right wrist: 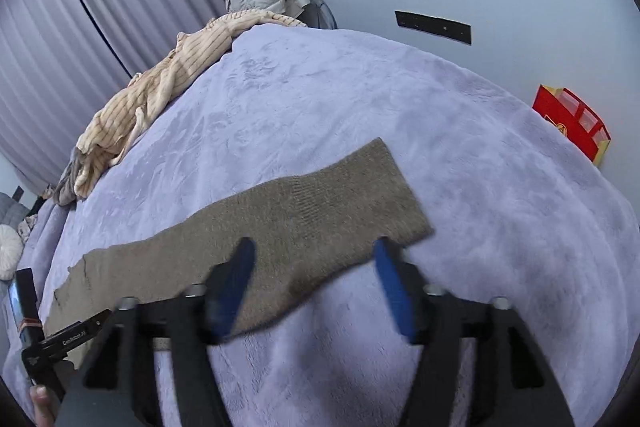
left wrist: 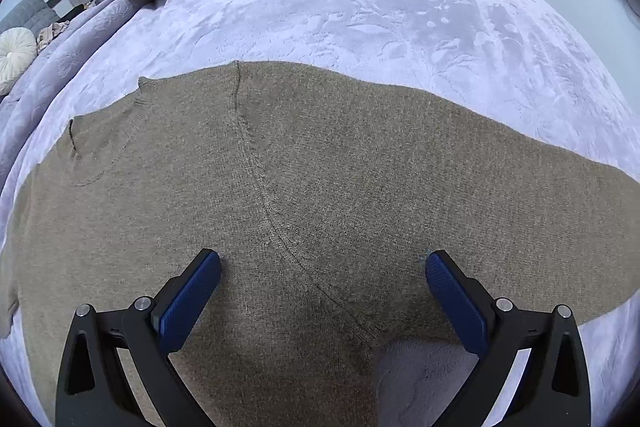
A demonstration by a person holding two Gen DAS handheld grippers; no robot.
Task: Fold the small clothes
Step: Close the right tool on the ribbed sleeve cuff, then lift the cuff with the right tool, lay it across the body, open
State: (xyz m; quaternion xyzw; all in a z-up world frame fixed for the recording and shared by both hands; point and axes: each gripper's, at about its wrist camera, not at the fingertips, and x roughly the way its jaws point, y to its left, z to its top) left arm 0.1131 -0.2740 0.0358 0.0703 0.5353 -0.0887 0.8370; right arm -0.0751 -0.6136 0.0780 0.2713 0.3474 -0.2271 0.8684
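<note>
Brown sweater flat on lavender bedspread, collar end off to left. Sleeve runs long-axis away to right, cuff at far end. Right gripper nearer sleeve, jaws apart, nothing held. Left gripper above armpit seam, jaws wide, empty.

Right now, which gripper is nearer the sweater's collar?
Left. The left gripper hovers open over the sweater body near the collar; the right gripper is open at the sleeve cuff.
</note>
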